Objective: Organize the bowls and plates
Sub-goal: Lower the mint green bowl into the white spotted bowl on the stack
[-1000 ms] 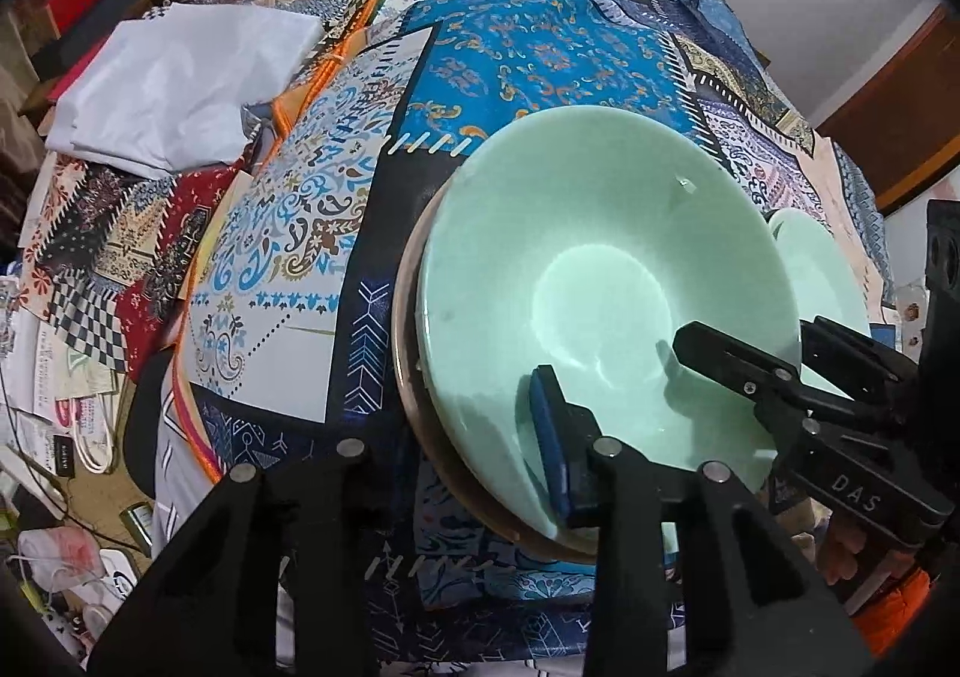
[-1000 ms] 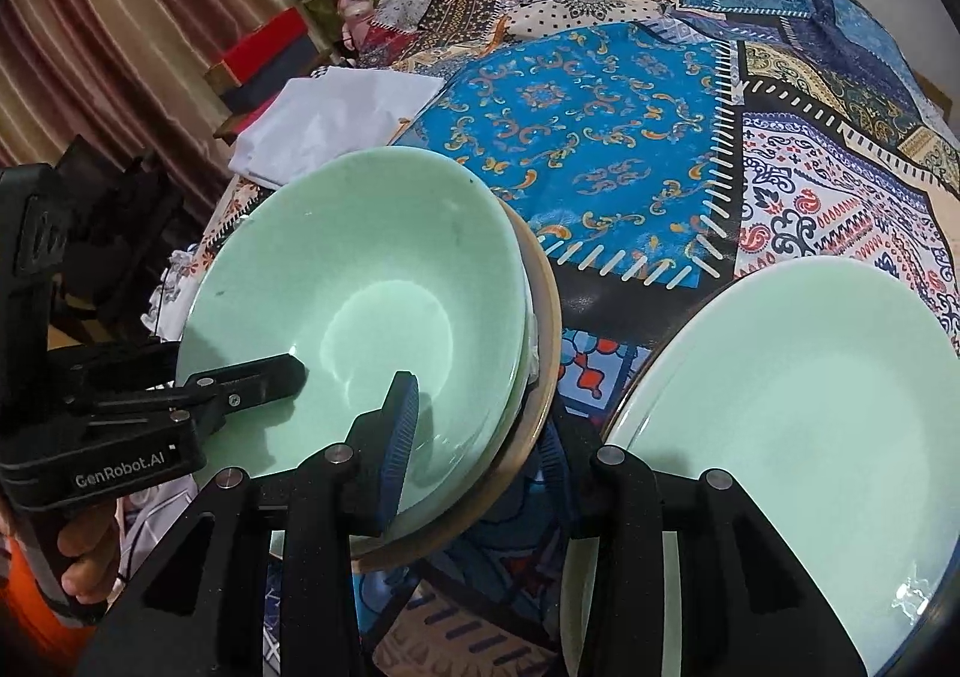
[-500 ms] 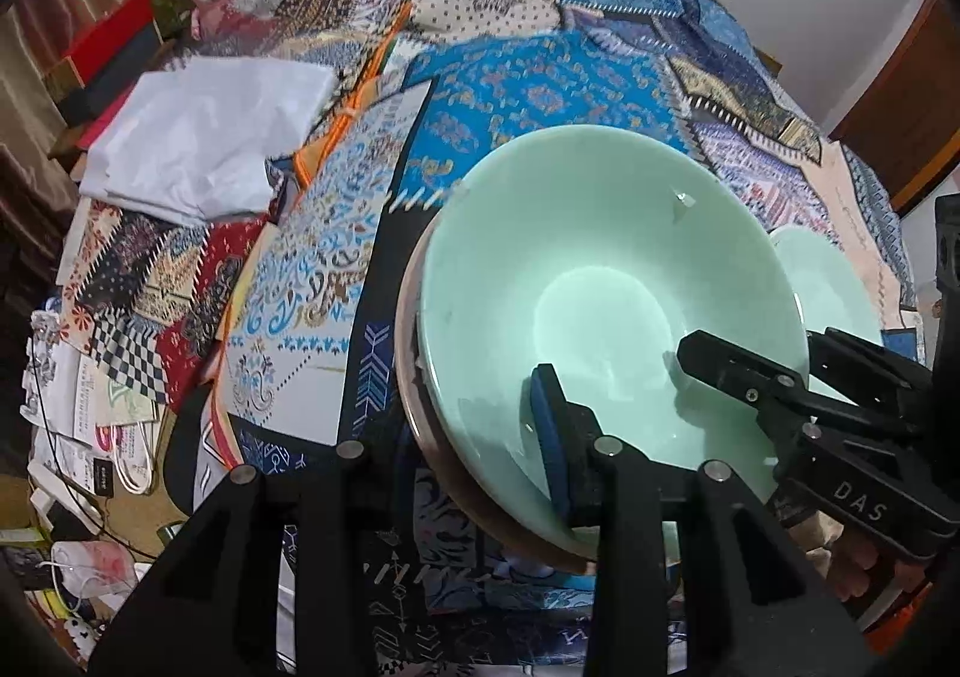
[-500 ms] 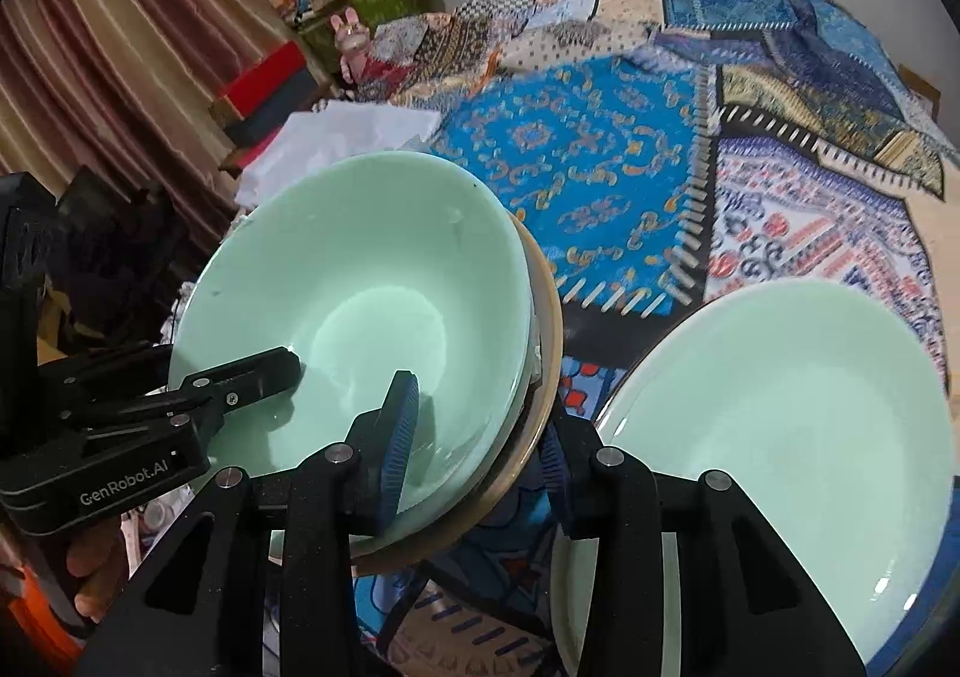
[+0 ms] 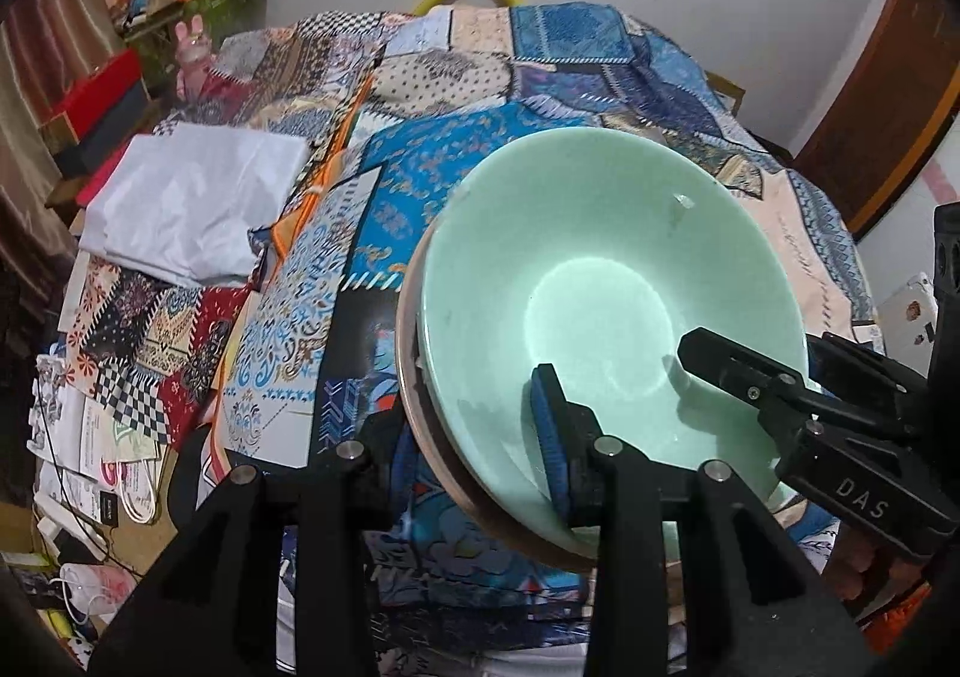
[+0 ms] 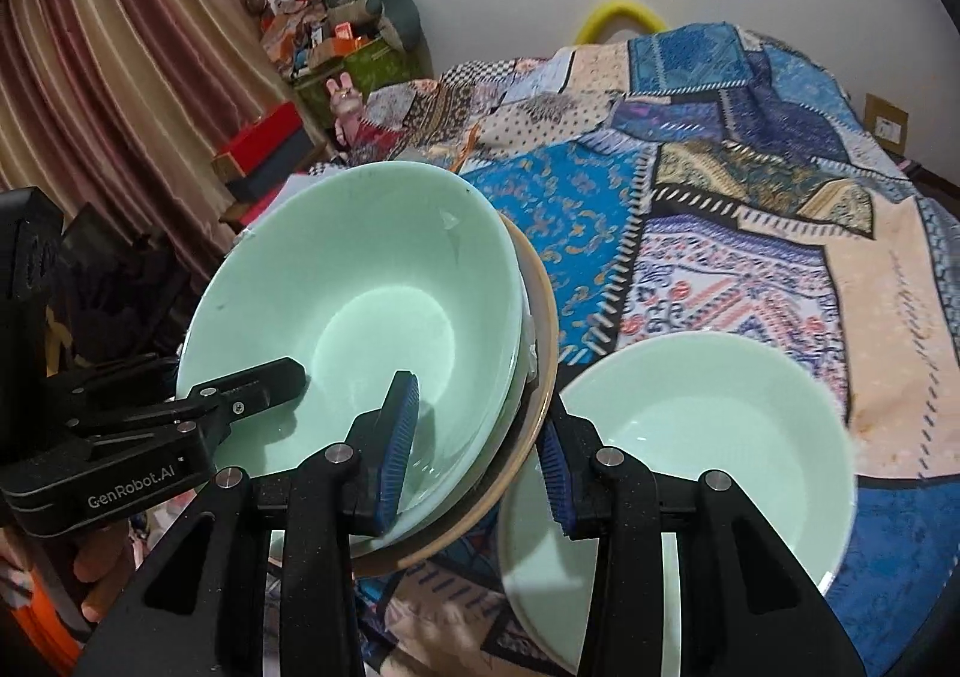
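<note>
A stack of pale green bowls [image 5: 606,281] on a tan plate [image 5: 414,377] hangs above the patchwork cloth, also in the right wrist view [image 6: 360,305]. My left gripper [image 5: 474,437] is shut on the stack's near rim, one pad inside the top bowl, one under the plate. My right gripper [image 6: 474,449] is shut on the stack's other side, also showing in the left wrist view [image 5: 774,383]. A second green bowl [image 6: 720,437] lies on the cloth at lower right, under my right finger.
The patchwork cloth [image 5: 420,185] covers the whole surface. A folded white sheet [image 5: 192,203] lies at the left. Boxes and clutter [image 6: 270,143] stand by the curtain at far left. Papers and cables [image 5: 90,437] lie on the floor.
Both grippers have lifted the stack of bowls and plate up off the cloth. The surface and the second bowl have dropped away below.
</note>
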### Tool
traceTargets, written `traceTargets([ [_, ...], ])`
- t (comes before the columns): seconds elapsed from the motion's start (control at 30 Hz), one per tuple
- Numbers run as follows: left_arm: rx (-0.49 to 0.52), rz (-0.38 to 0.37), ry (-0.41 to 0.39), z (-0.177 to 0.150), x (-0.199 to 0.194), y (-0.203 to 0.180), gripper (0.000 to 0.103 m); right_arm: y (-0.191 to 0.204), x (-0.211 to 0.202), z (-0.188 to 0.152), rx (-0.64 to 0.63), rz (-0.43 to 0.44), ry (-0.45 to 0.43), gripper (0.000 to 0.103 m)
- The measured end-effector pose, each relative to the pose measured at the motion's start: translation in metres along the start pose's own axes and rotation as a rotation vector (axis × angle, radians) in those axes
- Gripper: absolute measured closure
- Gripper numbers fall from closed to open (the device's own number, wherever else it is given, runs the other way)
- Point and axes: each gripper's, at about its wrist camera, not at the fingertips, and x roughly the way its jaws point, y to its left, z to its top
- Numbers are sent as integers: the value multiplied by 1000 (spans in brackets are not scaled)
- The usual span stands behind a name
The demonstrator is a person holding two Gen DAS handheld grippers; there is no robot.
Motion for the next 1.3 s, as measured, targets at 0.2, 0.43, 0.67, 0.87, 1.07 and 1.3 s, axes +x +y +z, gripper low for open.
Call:
traceTargets([
  [0.2,23,-26,-16,2,-12,-24,67,-14,-25,-2,21,-20,-33,68],
  [0.43,60,-57,-22,5,-20,-55,67,-32,-47,-6,51,-39,-69,68],
  [0.67,94,-81,-17,5,-22,-83,67,-52,-67,-15,81,-62,-87,68],
  [0.87,130,-96,-5,3,-19,-109,67,-70,-78,-25,111,-88,-90,68],
  [1.07,170,-110,15,1,-13,-132,67,-84,-88,-35,139,-109,-90,68],
  [1.3,191,-124,44,-1,1,-146,67,-96,-84,-42,162,-120,-69,68],
])
